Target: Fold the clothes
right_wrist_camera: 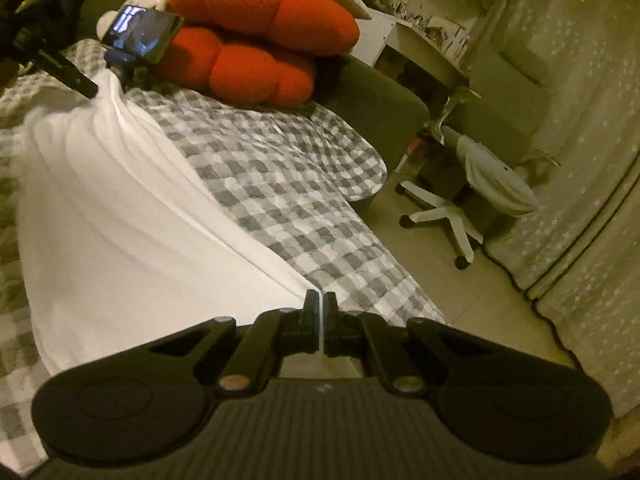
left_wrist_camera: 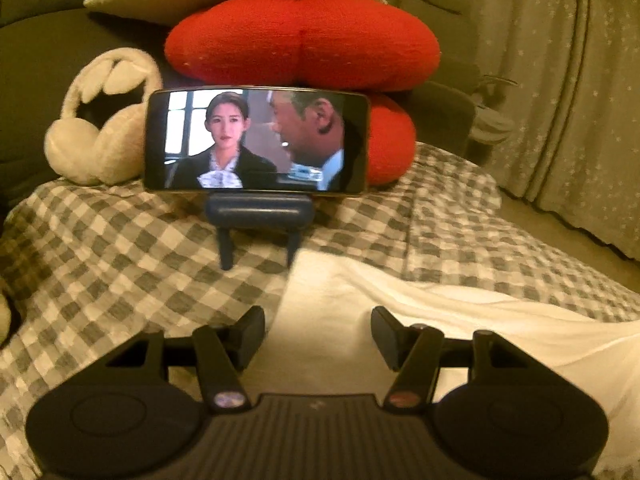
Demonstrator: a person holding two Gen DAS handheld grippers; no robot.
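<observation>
A white garment (left_wrist_camera: 400,312) lies spread on a grey-and-white checked bed cover (left_wrist_camera: 120,240). My left gripper (left_wrist_camera: 318,320) is open, its two fingers standing wide apart over the garment's left edge with the cloth lying between and below them. In the right wrist view the white garment (right_wrist_camera: 120,208) stretches in long folds from the far left towards the camera. My right gripper (right_wrist_camera: 320,300) is shut on its near corner, a thin strip of white cloth showing between the pads. The left gripper's dark finger (right_wrist_camera: 76,78) reaches the garment's far end.
A phone (left_wrist_camera: 256,140) playing video stands on a small blue stand at the head of the bed, before red cushions (left_wrist_camera: 300,36) and white earmuffs (left_wrist_camera: 100,120). Right of the bed are bare floor, a white office chair (right_wrist_camera: 460,208), a desk (right_wrist_camera: 420,40) and curtains (right_wrist_camera: 580,160).
</observation>
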